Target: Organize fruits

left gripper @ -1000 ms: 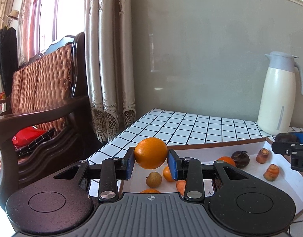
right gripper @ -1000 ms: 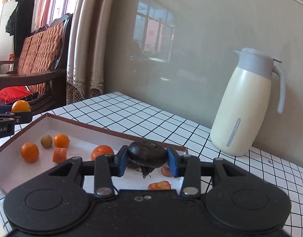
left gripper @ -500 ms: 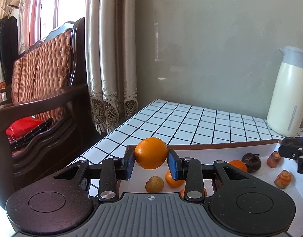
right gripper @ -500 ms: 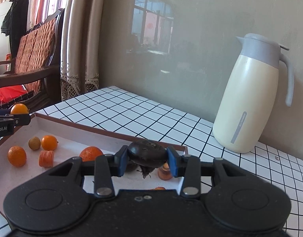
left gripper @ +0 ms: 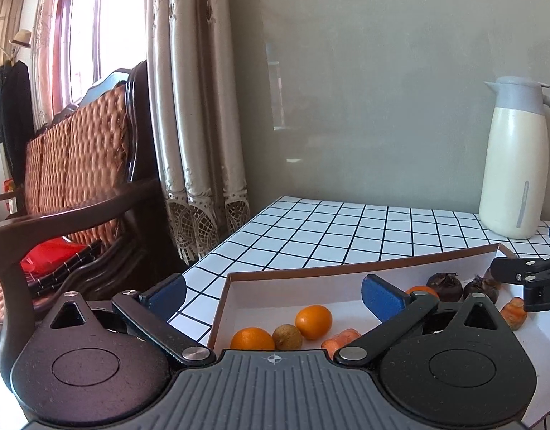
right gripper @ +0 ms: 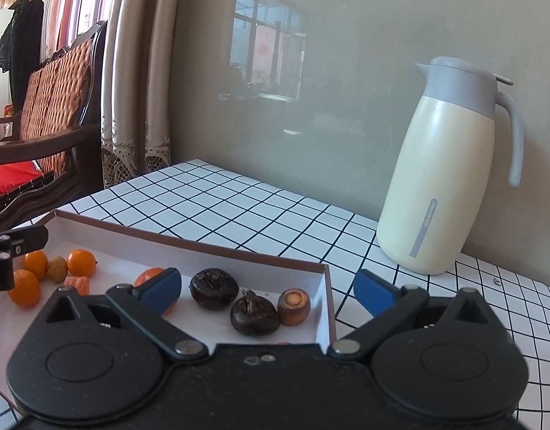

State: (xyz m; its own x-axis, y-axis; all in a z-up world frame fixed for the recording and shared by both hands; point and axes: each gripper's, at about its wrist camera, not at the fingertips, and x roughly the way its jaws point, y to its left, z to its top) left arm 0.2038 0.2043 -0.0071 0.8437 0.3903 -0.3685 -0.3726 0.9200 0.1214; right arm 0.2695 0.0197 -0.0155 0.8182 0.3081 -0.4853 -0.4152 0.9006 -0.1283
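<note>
oranges [left gripper: 313,321] lying loose at left end of tray [left gripper: 296,275], beside a dull brown longan [left gripper: 288,337] and a carrot stub [left gripper: 340,337]. two dark, wrinkled water chestnuts [right gripper: 254,314] at right end, touching an orange-cored carrot piece [right gripper: 293,306]. apparently sorted by kind, like beside like. left gripper [left gripper: 273,299] opening, nothing between jaws. right gripper [right gripper: 267,292] likewise opening, empty above the chestnuts. tray shallow, white card, brown rim, on gridded tabletop [right gripper: 239,208]. smooth cream jug [right gripper: 448,179] far right.

Only one letter, a white "D", could be read, on the black body of the right gripper [left gripper: 525,279]. The print on the jug's [right gripper: 439,186] grey strip was too small to read.
</note>
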